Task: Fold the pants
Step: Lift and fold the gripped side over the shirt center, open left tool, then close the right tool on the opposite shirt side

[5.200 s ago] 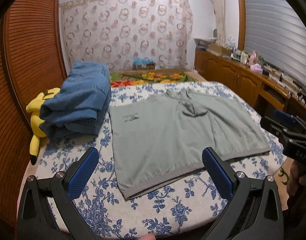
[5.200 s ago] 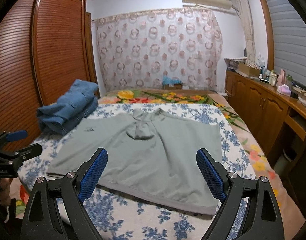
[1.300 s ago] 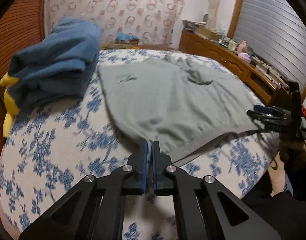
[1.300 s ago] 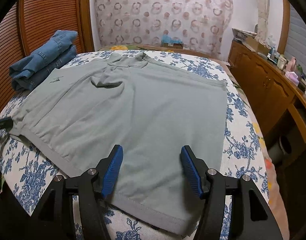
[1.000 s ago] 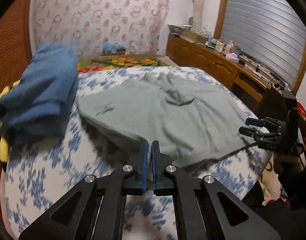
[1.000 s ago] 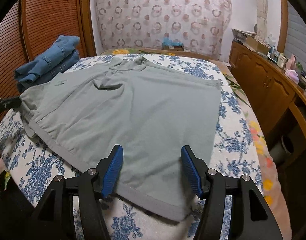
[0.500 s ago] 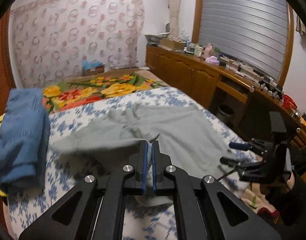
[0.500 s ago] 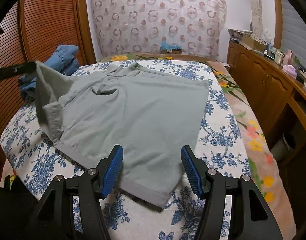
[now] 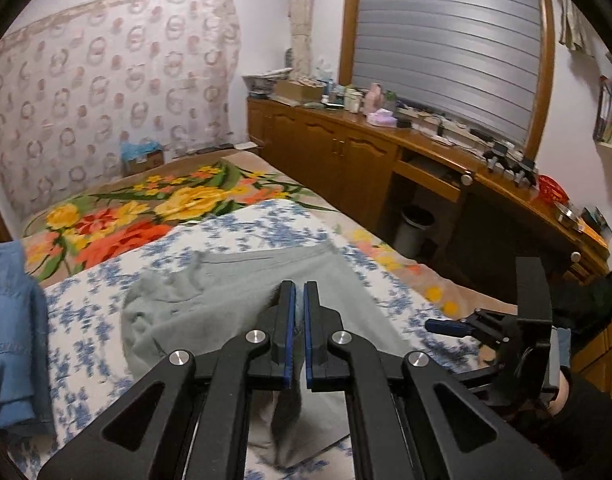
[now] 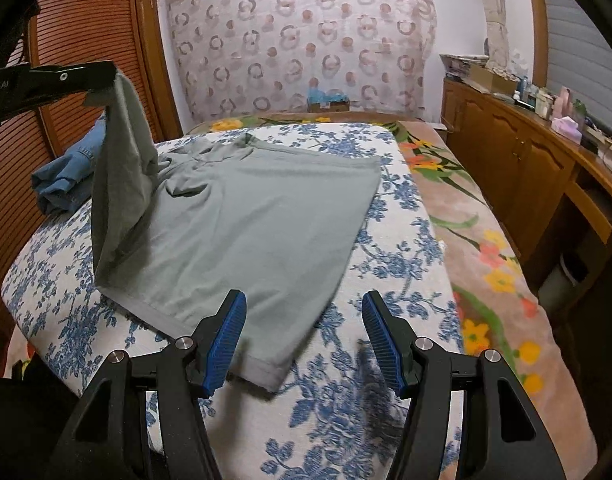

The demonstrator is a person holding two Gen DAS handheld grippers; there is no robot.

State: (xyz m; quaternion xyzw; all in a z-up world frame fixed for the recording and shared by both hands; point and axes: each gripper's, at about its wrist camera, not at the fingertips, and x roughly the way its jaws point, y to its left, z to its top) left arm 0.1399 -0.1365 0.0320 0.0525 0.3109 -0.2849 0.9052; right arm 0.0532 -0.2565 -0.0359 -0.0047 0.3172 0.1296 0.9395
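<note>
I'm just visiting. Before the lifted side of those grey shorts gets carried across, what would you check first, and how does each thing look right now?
1. Left gripper clamped on the shorts: ok, jaws shut on the raised corner.
2. Corner lifted clear of the bed: ok, the cloth hangs from the gripper in the right wrist view.
3. Right gripper ready: not ok, jaws open and holding nothing, above the near hem.
4. Far half lying flat: ok, smooth apart from wrinkles at the waistband.
5. Jeans clear of the fold: ok, they lie beside the shorts, not on them.
6. Grip depth on the cloth: cannot tell, hidden between the jaws.
</note>
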